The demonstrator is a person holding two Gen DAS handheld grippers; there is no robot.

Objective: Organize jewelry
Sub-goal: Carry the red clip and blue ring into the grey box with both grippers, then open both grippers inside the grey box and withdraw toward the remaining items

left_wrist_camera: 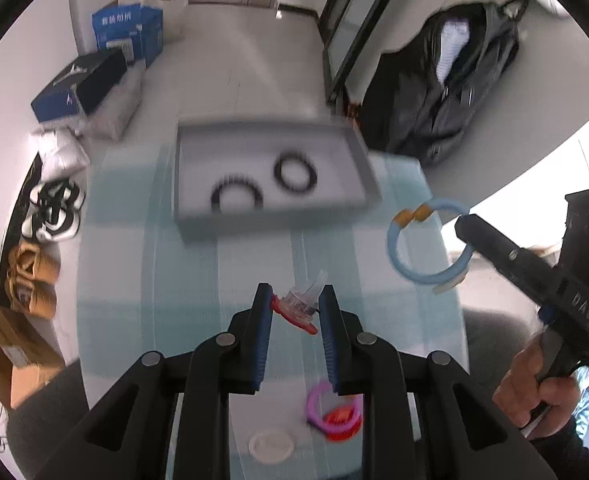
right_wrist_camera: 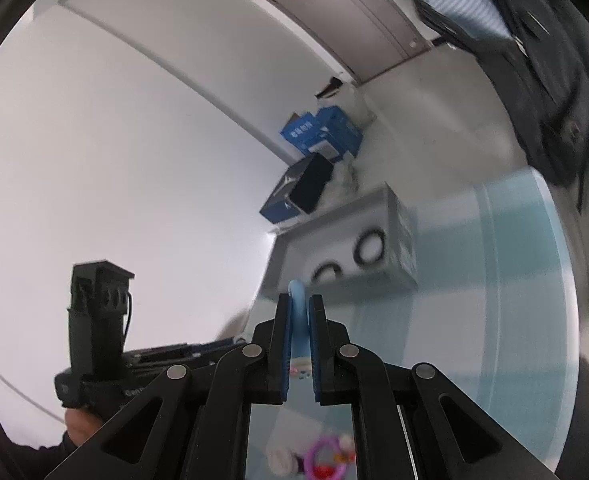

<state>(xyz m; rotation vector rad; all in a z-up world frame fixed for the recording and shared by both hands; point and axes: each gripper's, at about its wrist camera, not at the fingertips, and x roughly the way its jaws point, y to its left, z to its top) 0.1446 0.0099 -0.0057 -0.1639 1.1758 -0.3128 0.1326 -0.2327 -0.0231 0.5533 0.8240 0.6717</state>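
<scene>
Both jewelry pieces held clear above the tabletop (left_wrist_camera: 374,248) for transfer toward the grey tray (left_wrist_camera: 198,224): left gripper (left_wrist_camera: 296,304) jaws pinching a red-and-clear piece (left_wrist_camera: 294,308), right gripper (right_wrist_camera: 299,312) jaws clamped on the blue bangle (right_wrist_camera: 297,320).

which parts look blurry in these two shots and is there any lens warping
Left wrist view: the grey tray and its two black rings are smeared, while the left gripper stays sharp; the table edge bows from the fisheye. Right wrist view: the tray and the striped cloth are streaked; the wall line curves strongly.
</scene>
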